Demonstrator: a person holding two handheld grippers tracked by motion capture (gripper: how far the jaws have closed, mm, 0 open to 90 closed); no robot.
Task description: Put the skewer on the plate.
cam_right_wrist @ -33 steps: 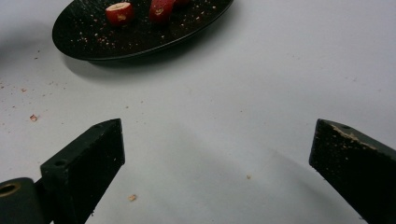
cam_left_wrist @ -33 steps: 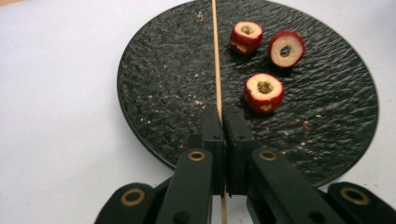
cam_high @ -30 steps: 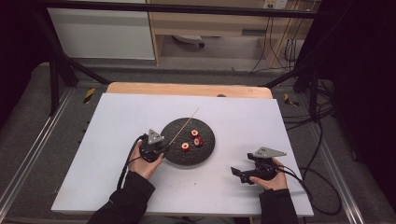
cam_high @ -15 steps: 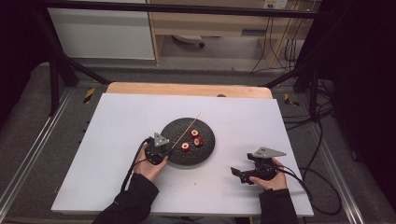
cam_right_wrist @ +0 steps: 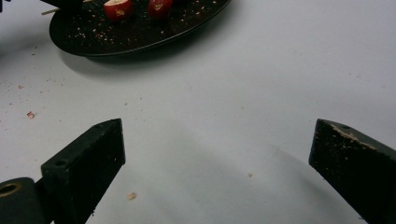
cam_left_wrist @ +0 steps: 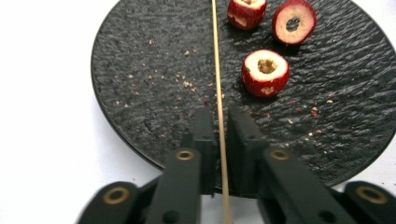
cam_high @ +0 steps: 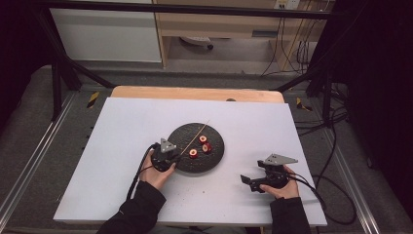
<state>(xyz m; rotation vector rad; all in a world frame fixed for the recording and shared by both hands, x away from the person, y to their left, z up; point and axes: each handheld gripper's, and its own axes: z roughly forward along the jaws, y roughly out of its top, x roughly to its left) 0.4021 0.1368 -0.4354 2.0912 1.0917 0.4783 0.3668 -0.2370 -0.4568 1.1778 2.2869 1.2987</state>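
Your left gripper (cam_left_wrist: 219, 135) has just been easing apart with the skewer (cam_left_wrist: 216, 65) between its jaws, barely slack, over the near rim of the black plate (cam_left_wrist: 140, 93) — either re-pinch squarely or release fully — while your right gripper (cam_right_wrist: 215, 154) rests wide apart, grasping nothing.

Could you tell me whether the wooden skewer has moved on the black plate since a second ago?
No. In the high view the wooden skewer lies at the same slant across the black plate, beside the red fruit pieces, as before.
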